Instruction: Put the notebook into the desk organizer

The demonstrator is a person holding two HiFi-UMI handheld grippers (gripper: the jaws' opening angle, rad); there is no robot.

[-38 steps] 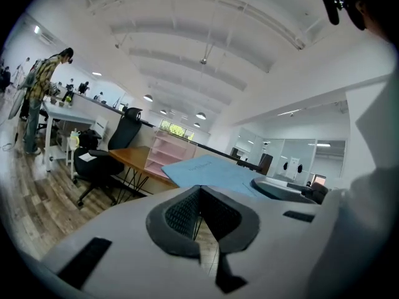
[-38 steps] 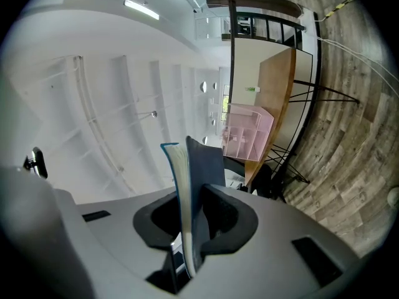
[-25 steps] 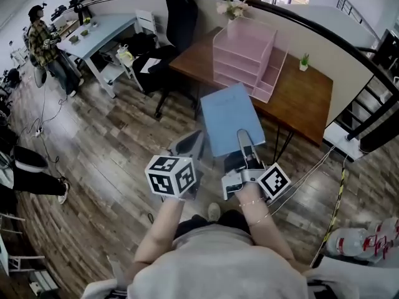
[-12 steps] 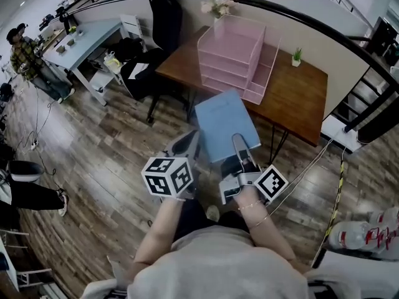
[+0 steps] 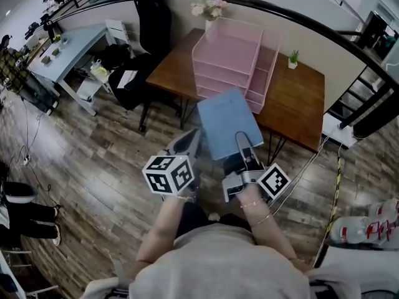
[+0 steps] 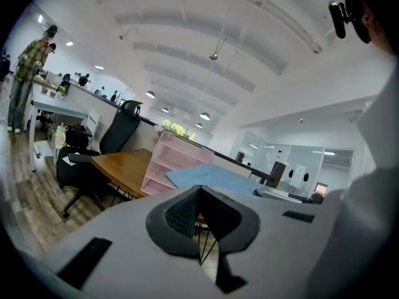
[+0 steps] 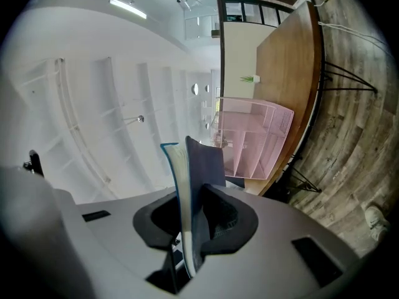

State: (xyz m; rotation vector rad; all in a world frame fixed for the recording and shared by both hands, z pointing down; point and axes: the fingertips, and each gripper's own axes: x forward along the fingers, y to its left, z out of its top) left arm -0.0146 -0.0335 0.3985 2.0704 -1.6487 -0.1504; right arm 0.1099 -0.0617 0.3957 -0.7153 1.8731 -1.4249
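Note:
A light blue notebook (image 5: 225, 122) is held flat in the air in front of a wooden desk (image 5: 298, 102). My right gripper (image 5: 242, 142) is shut on its near edge. In the right gripper view the notebook (image 7: 188, 167) stands edge-on between the pads of that gripper (image 7: 190, 195). The pink tiered desk organizer (image 5: 232, 55) stands on the desk just beyond the notebook, and shows as well in the right gripper view (image 7: 255, 139). My left gripper (image 5: 188, 142) hovers to the left of the notebook, apart from it, with its jaws (image 6: 199, 195) shut on nothing.
A black office chair (image 5: 151, 14) stands left of the desk, and a light blue table (image 5: 65, 42) lies further left. A flower vase (image 5: 209, 8) and a small potted plant (image 5: 293, 58) sit on the desk. A cable (image 5: 321, 161) crosses the floor.
The desk and organizer have come nearer in the head view. The notebook stays in the right gripper's hold, and both grippers keep their pose.

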